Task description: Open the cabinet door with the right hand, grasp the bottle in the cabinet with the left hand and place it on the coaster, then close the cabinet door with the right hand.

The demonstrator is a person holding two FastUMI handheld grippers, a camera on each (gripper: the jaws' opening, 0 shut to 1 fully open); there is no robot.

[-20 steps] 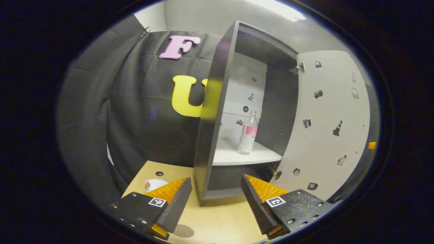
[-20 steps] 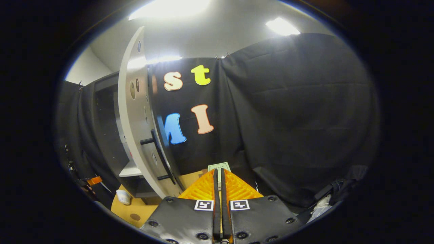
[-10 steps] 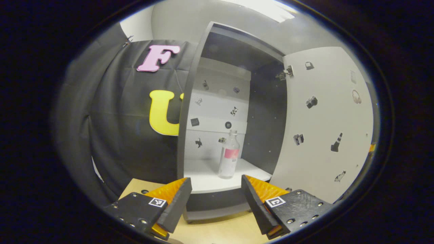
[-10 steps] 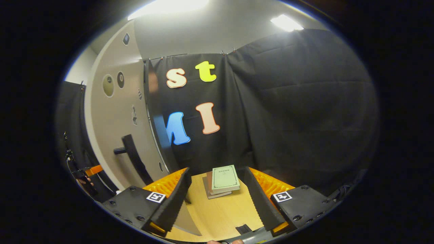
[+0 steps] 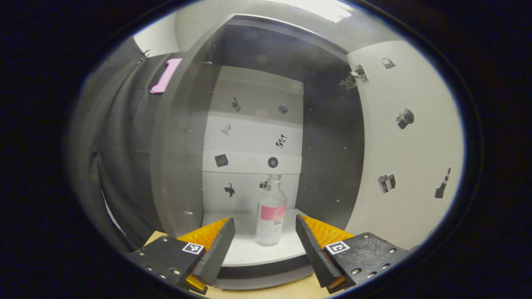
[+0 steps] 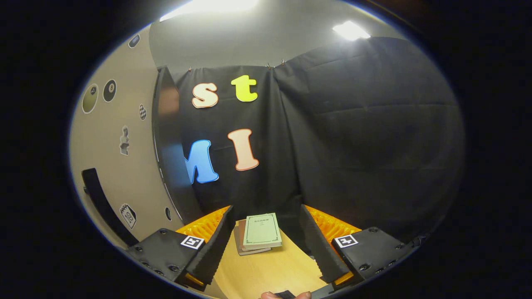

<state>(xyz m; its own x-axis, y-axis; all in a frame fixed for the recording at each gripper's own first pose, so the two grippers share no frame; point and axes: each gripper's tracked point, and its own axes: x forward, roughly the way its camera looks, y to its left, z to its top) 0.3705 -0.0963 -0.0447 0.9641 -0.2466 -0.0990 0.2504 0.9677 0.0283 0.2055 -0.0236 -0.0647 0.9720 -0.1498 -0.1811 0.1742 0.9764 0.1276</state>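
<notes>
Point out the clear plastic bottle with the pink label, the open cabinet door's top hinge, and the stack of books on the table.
clear plastic bottle with the pink label [image 5: 271, 216]: left gripper view, mid-body.
top metal hinge [image 5: 353, 77]: left gripper view, bracket.
stack of books [image 6: 261, 230]: right gripper view, top cover.

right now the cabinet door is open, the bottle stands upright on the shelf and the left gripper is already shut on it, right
Not quite. The left gripper is open, not shut on the bottle: in the left gripper view its fingers stand apart on either side, clear of the bottle, which lies farther in. The rest holds: the cabinet door is open and the bottle stands upright on the shelf.
</notes>
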